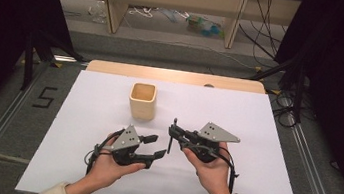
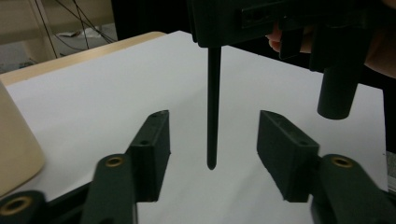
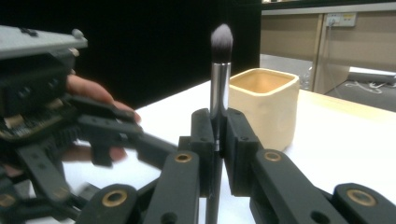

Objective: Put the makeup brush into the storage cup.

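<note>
While the right gripper [image 3: 215, 140] has its jaws pinched on the metal collar of a makeup brush [image 3: 219, 79], holding it upright with the bristles at the top and the thin black handle hanging down toward the table, the job looks only partly done: the brush is picked up and off the white table [image 1: 258, 118], but it is not yet in the cup [image 1: 142, 100], which stands apart, farther back on the sheet. The left gripper [image 1: 152, 145] sits just beside the right one with its jaws spread and nothing between them except the brush handle [image 2: 213, 107] hanging in the gap, untouched by either jaw. My guess is that what remains is either a handover to the left gripper or a carry straight to the cup and a drop inside. By count: one brush, one cream square cup that looks empty from above, two grippers, two hands, one table.
</note>
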{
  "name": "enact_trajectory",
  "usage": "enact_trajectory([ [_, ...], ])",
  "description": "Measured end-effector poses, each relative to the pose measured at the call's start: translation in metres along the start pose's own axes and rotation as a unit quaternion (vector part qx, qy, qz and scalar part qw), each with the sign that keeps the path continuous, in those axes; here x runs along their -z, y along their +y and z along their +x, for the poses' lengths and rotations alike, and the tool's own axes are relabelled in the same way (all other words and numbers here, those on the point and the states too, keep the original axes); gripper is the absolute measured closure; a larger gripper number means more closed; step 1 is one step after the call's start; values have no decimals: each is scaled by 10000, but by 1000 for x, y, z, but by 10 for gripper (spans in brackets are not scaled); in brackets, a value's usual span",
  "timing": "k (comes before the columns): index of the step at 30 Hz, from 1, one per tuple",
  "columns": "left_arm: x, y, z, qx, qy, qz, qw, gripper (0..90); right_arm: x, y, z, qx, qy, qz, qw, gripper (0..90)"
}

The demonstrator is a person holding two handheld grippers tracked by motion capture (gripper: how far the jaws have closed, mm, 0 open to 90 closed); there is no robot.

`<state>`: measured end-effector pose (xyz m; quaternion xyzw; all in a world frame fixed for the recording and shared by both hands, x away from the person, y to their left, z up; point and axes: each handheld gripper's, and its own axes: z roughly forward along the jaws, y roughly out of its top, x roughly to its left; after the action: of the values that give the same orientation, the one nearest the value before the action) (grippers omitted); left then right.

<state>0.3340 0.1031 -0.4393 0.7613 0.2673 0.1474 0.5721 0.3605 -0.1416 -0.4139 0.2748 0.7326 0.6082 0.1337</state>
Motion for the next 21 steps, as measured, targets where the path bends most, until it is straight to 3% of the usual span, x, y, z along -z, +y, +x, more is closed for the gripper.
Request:
enact_trajectory([
  [4, 8, -3, 2, -76, -10, -164, 9998, 318, 2, -1, 0, 141, -123, -59, 9998, 839],
  [8, 12, -6, 0, -268, -38, -293, 9992, 253, 5, -1, 2, 167, -85, -21, 9998, 839],
  [12, 15, -6, -2, -396, -69, -407, 9984, 219, 7, -1, 8, 175, 59, -121, 9998, 839],
  [21, 23, -9, 0, -376, -30, -507, 9980, 209, 8, 1, 14, 239, 101, -143, 9996, 838],
])
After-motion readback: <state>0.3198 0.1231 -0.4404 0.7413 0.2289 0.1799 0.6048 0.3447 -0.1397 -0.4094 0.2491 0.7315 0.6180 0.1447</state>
